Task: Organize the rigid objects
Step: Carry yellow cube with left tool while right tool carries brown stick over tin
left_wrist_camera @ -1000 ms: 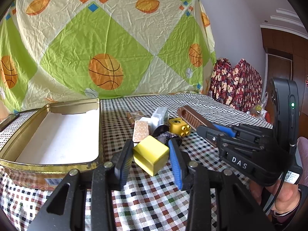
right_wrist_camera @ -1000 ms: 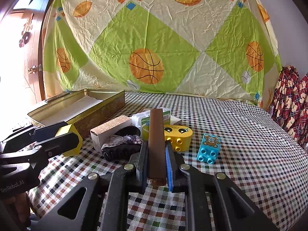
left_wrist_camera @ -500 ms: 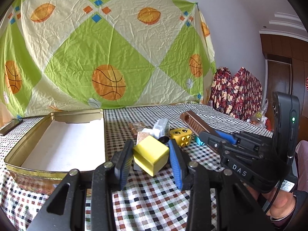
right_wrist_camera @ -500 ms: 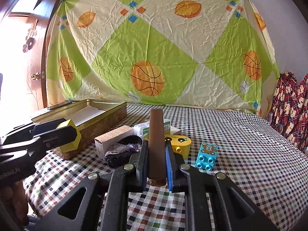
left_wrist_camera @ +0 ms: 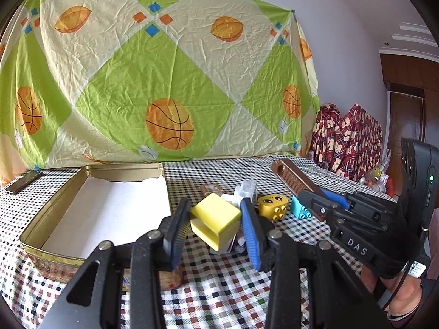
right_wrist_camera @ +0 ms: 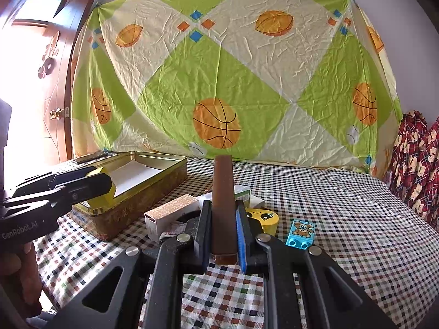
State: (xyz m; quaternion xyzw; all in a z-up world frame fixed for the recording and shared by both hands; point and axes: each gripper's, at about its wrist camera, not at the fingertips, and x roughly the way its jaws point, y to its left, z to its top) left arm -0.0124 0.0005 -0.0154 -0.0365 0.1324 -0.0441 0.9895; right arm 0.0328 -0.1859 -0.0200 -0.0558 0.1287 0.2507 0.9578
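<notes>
A yellow plastic cube-shaped block (left_wrist_camera: 215, 223) is pinched between the blue-padded fingers of the left gripper (left_wrist_camera: 215, 229), the jaws being closed against its two sides; the block is tilted and is held above the chequered tablecloth (left_wrist_camera: 219, 288), just beside the near right corner of the open gold-coloured rectangular tin (left_wrist_camera: 55, 213). A long brown flat bar (right_wrist_camera: 223, 205) is clamped near its lower end by the right gripper (right_wrist_camera: 223, 242), the jaws being pressed onto its narrow sides, so that the bar is raised forward and upward above the cloth. On the table behind the grippers a cluster of small objects is seen: a yellow toy brick with a cartoon face (right_wrist_camera: 264, 218), a light blue toy brick bearing an animal picture (right_wrist_camera: 301, 233) just beside it, and a small white and brown cardboard box (right_wrist_camera: 171, 211). A dark crumpled item beneath the held block is largely hidden by the left fingers and cannot be identified. A white and green carton behind the bar is mostly covered by it. The tin's white interior is partly cut off by the left gripper in the right wrist view.
</notes>
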